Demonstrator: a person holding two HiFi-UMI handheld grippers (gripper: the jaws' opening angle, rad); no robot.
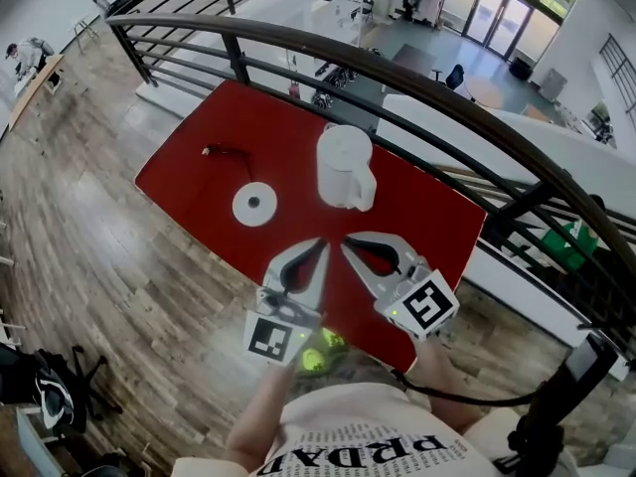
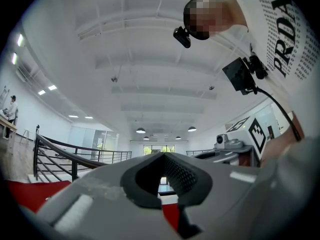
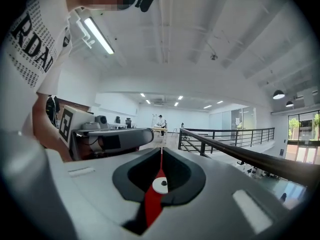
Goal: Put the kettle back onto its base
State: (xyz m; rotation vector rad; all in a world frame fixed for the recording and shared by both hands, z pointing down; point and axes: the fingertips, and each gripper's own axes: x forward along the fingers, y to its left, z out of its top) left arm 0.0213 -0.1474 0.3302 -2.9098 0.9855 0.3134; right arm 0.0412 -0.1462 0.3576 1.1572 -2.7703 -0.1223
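Note:
A white kettle (image 1: 345,167) stands upright on the red table (image 1: 199,192), its handle towards me. Its round white base (image 1: 254,204) lies to the kettle's left, apart from it, and shows small through the jaw gap in the right gripper view as the base (image 3: 160,185). A dark cord (image 1: 221,151) lies beyond the base. My left gripper (image 1: 322,242) and right gripper (image 1: 347,243) hover side by side over the table's near edge, short of the kettle, tips almost together. Both are shut with nothing held. The left gripper (image 2: 163,154) and the right gripper (image 3: 161,149) show jaws meeting.
A black metal railing (image 1: 397,68) curves right behind the table, with a drop to a lower floor beyond it. Wooden floor (image 1: 89,227) surrounds the table on the left and near side. A dark bag (image 1: 45,386) lies on the floor at far left.

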